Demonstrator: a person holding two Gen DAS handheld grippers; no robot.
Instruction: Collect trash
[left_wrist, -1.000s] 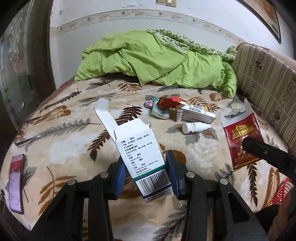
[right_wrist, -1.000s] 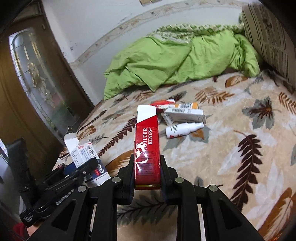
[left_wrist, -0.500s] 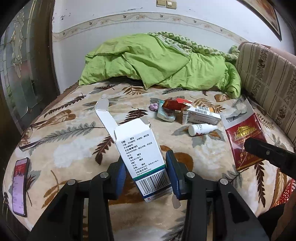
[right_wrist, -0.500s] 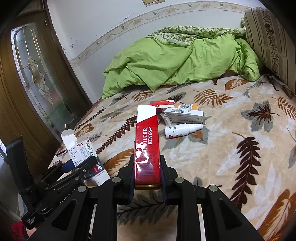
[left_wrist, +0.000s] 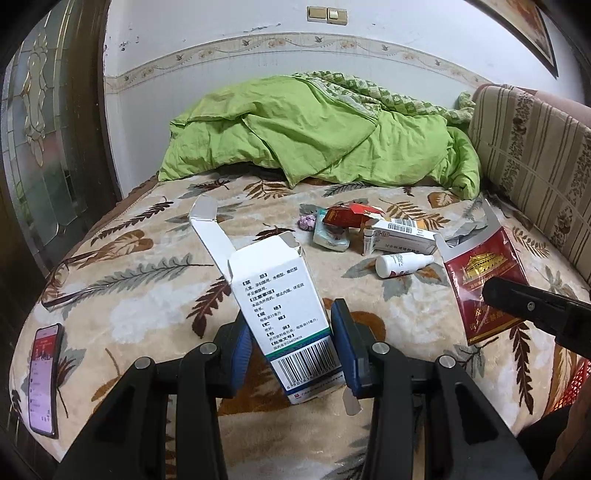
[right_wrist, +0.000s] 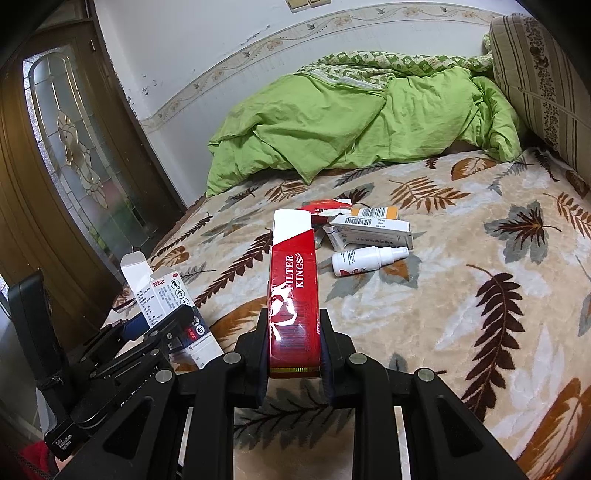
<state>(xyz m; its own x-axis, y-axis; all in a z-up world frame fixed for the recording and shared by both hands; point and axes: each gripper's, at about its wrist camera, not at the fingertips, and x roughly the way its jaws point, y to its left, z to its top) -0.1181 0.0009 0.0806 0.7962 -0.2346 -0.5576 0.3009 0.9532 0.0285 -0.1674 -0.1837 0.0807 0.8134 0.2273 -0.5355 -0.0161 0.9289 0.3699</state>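
Jaws of left gripper (left_wrist: 293, 352) tight around white box (left_wrist: 284, 306), right gripper (right_wrist: 293, 350) around red carton (right_wrist: 294, 291).

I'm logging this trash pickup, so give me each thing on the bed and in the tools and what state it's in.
left tool: shut on white medicine box
white medicine box: held, top flap open
right tool: shut on red cigarette carton
red cigarette carton: held, pointing away
spray bottle: lying on its side
long white box: lying flat
phone: face up, screen lit
green quilt: crumpled
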